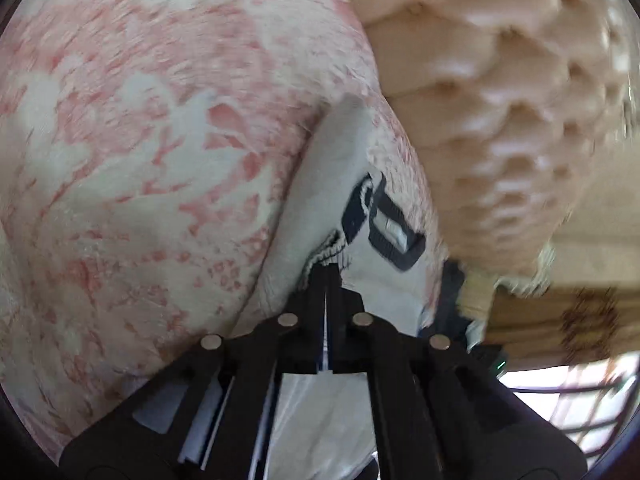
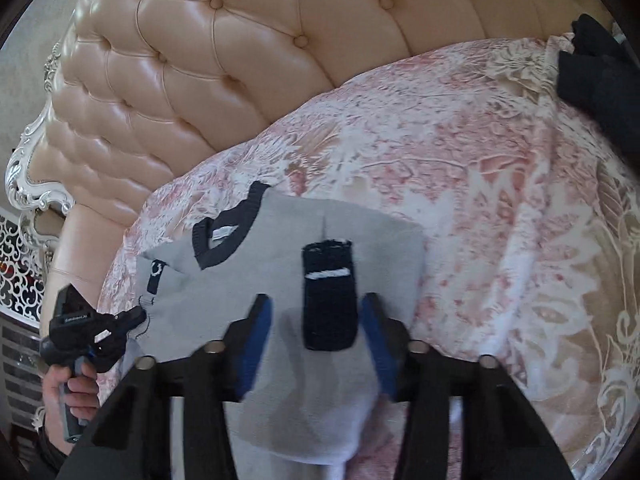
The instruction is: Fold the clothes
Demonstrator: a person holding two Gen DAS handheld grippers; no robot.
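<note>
Near the headboard end of the bed (image 2: pixel 460 160), a grey sweater (image 2: pixel 280 264) with a dark collar is found spread on the pink-and-white patterned bedspread, its neckline turned toward the tufted beige headboard (image 2: pixel 192 60). One sleeve, ending in a dark cuff (image 2: pixel 329 292) with a white stripe, is seen laid across the body of the garment. The right tool (image 2: pixel 316 328) is held over that sleeve with its jaws partly apart; the blue pads (image 2: pixel 258 332) are seen on either side of the cuff, with gaps showing between pad and cuff, so no grip is recorded there. The left tool (image 1: pixel 327 276) is recorded as fully closed, its black fingers pressed together on the ribbed hem edge of the grey sweater (image 1: pixel 352 152) near the side edge of the bed; in the right wrist view the same tool (image 2: pixel 138 314) is seen meeting the garment's edge at the far left, carried by a person's hand (image 2: pixel 76 392) on its handle. The left wrist view is blurred, and finer detail of the fabric between the fingers cannot be told. A dark garment (image 2: pixel 600 76) is noted lying apart at the far corner of the bed by the headboard.
</note>
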